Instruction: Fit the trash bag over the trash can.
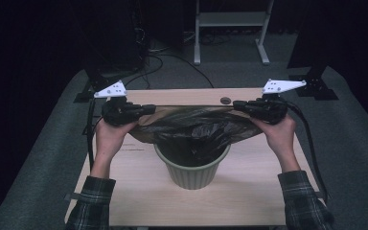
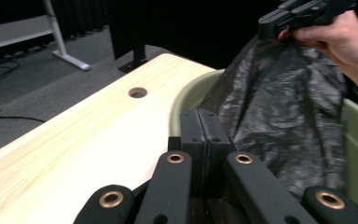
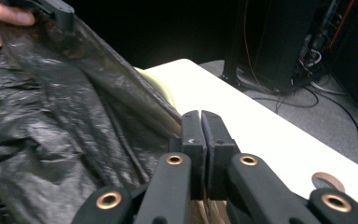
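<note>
- While both grippers are pinching the black bag [image 1: 194, 129] taut above the green bin [image 1: 192, 167] mid-counter, the thin film is risking a tear.
- Left gripper [image 1: 146, 109] and right gripper [image 1: 237, 104] are clamping opposite edges; slipping would collapse the mouth.

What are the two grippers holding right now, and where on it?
Both hold the black bin bag by its top edge: the left gripper at one end, the right gripper at the other, stretched over the green bin.
</note>
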`<control>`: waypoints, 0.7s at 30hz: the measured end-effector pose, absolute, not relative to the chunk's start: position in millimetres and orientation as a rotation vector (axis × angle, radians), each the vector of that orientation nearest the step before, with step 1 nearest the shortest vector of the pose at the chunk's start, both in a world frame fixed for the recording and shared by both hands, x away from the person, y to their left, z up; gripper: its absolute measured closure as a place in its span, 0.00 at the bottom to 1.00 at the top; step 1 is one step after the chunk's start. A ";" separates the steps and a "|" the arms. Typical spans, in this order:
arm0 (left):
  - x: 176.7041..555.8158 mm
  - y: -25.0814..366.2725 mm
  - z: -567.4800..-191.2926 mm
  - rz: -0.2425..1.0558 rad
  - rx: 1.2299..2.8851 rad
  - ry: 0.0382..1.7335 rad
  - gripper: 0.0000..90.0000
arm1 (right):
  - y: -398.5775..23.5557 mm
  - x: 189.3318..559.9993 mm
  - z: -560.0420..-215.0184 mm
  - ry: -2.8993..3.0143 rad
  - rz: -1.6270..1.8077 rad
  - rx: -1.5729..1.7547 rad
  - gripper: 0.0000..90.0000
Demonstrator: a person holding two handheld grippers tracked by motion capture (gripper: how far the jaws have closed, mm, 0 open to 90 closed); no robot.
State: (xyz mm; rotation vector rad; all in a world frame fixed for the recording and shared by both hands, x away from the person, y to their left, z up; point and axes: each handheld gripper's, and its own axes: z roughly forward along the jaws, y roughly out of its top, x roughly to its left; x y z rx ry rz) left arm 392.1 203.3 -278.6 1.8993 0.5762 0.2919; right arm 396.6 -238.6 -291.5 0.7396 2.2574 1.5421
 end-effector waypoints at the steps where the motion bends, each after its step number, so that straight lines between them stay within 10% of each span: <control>1: 394.8 203.7 -280.1 0.290 1.899 0.582 1.00 | -240.0 400.4 -292.5 2.252 1.535 0.759 0.97; 21: 422.0 195.5 -338.3 0.255 2.020 0.704 1.00 | -220.7 429.1 -340.8 2.343 1.463 0.866 1.00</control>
